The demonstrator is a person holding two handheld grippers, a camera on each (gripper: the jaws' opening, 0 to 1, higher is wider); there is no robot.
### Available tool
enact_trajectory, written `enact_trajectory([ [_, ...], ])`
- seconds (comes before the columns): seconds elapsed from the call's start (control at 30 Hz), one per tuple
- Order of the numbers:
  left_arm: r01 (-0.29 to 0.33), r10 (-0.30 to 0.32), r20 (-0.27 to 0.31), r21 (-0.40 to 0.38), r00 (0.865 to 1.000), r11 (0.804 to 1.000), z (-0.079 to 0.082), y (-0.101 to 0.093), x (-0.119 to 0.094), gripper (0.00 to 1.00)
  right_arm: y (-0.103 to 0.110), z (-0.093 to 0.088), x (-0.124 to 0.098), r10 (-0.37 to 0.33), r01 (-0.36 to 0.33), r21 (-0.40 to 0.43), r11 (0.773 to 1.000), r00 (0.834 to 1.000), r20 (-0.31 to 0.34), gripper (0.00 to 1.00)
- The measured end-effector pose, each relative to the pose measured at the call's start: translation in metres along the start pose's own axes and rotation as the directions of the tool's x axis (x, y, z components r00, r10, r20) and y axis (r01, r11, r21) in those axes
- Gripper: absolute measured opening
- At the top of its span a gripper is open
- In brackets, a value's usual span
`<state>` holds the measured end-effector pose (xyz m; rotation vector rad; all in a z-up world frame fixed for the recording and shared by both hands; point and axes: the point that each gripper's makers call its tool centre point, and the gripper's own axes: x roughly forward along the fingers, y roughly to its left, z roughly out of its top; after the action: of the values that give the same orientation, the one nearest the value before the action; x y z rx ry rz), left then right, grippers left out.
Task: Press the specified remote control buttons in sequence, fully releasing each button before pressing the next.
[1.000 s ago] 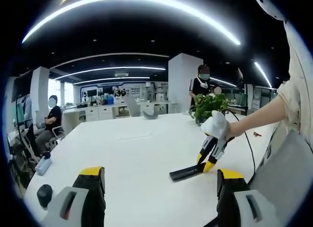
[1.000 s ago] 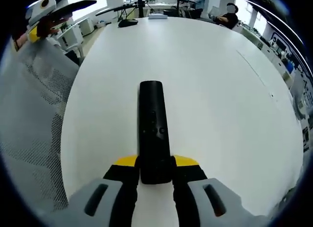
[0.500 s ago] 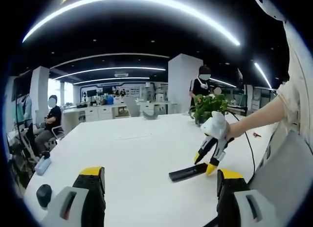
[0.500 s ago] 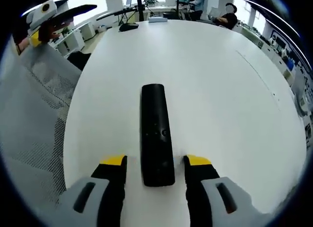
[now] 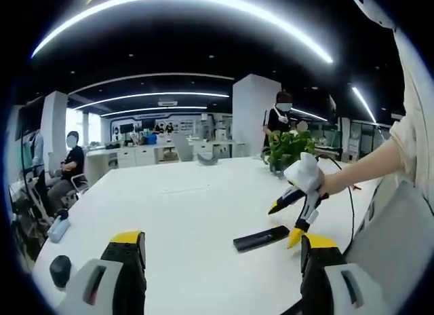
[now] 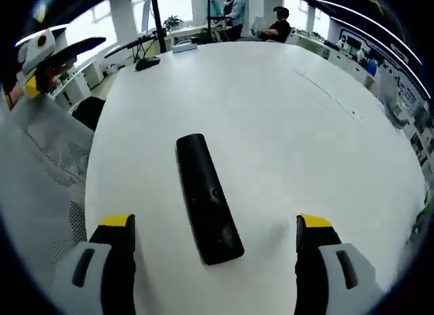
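Note:
A black remote control (image 6: 207, 196) lies flat on the white table (image 6: 291, 125), its buttons facing up. My right gripper (image 6: 215, 223) hovers above its near end, jaws wide open on either side and touching nothing. In the left gripper view the remote (image 5: 261, 238) rests near the table's right edge, and the right gripper (image 5: 288, 218) hangs open just above it, held by a person's hand. My left gripper (image 5: 220, 244) is open over the near part of the table (image 5: 183, 213) with nothing between its jaws.
A potted plant (image 5: 288, 149) stands at the far right of the table. A grey mesh chair back (image 6: 41, 172) sits beside the table's edge. A black cable (image 5: 347, 199) runs off the right side. People sit and stand in the background.
My right gripper let go of the remote, opened wide and lifted back from it. The remote now lies free on the table. The left gripper stayed put.

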<state>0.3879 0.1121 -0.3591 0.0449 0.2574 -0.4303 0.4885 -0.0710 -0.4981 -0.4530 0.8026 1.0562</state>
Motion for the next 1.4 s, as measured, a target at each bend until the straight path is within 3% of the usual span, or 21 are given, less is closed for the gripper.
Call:
enact_trajectory([
  [0.13,0.006,-0.006,-0.007,0.007,1.000,1.000,0.000,-0.002,0.000,0.99,0.008,0.015,-0.022,-0.064,0.060,0.050,0.997,0.994,0.090,1.00],
  [0.23,0.005,-0.005,-0.003,0.004,1.000,1.000,0.000,-0.001,0.000,0.99,0.013,0.018,-0.035,-0.088,0.081,0.065,0.995,0.990,0.111,1.00],
  [0.3,0.006,-0.006,-0.002,0.004,1.000,1.000,0.000,-0.002,0.000,0.99,0.006,0.008,-0.040,-0.093,0.084,0.080,0.993,0.989,0.117,1.00],
  [0.53,0.009,-0.009,0.000,0.008,1.000,1.000,0.000,-0.002,0.000,0.99,0.025,0.000,-0.071,-0.130,0.114,0.111,0.987,0.981,0.145,1.00],
  [0.63,0.008,-0.008,-0.001,0.010,1.000,1.000,0.000,-0.002,-0.001,0.99,0.026,-0.003,-0.086,-0.176,0.163,0.099,0.982,0.973,0.146,1.00],
  [0.93,0.017,-0.017,-0.008,0.011,1.000,1.000,-0.002,-0.003,-0.001,0.98,0.029,-0.003,-0.141,-0.335,0.295,0.190,0.936,0.913,0.231,1.00],
  [1.03,0.021,-0.020,-0.016,0.018,1.000,1.000,-0.003,-0.004,-0.001,0.98,0.033,-0.009,-0.152,-0.355,0.313,0.204,0.928,0.908,0.224,1.00],
  [1.17,0.023,-0.022,-0.023,0.021,0.999,1.000,-0.004,-0.005,0.000,0.98,0.043,-0.018,-0.166,-0.383,0.359,0.151,0.921,0.905,0.186,1.00],
  [1.3,0.025,-0.024,-0.036,0.027,0.999,0.999,-0.007,-0.006,0.000,0.98,0.043,-0.029,-0.174,-0.423,0.402,0.137,0.905,0.887,0.189,1.00],
  [1.4,0.025,-0.024,-0.045,0.033,0.999,0.999,-0.008,-0.007,0.000,0.97,0.039,-0.037,-0.180,-0.464,0.433,0.184,0.882,0.866,0.189,1.00],
])
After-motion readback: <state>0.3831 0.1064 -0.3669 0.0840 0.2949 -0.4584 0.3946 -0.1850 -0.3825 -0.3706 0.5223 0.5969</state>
